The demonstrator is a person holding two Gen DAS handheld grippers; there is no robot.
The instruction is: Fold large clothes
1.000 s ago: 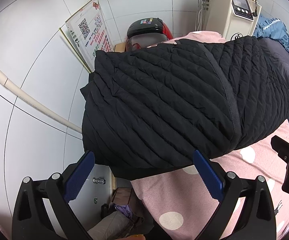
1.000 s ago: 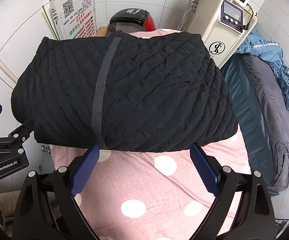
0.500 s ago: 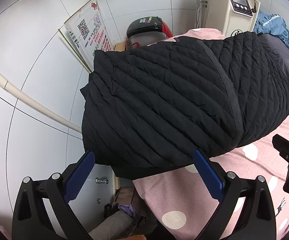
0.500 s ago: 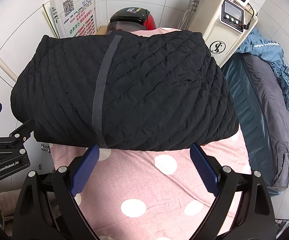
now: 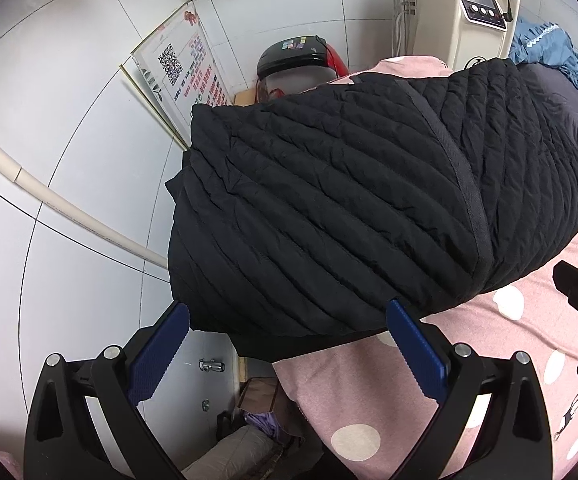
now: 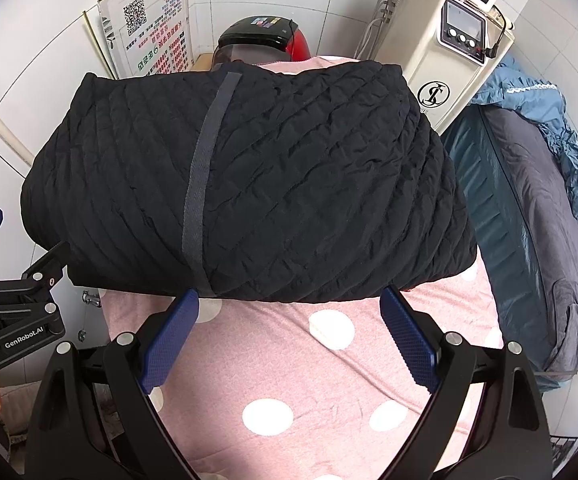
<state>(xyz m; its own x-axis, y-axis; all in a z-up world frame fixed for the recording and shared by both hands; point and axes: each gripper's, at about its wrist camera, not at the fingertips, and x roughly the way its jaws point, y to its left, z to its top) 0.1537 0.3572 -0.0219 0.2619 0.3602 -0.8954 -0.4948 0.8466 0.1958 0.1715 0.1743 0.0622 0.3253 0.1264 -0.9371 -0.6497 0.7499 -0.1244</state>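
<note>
Right wrist view, folded black quilted jacket (image 6: pixel 289 184) on pink dotted bed (image 6: pixel 289 380), both hand-held grippers spread, empty

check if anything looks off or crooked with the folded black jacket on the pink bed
Mostly tidy: the black jacket lies folded in a compact block on the pink polka-dot cover. One oddity: its left end overhangs the bed edge, unsupported over the gap by the wall. Both grippers, left and right, are open, holding nothing.
</note>
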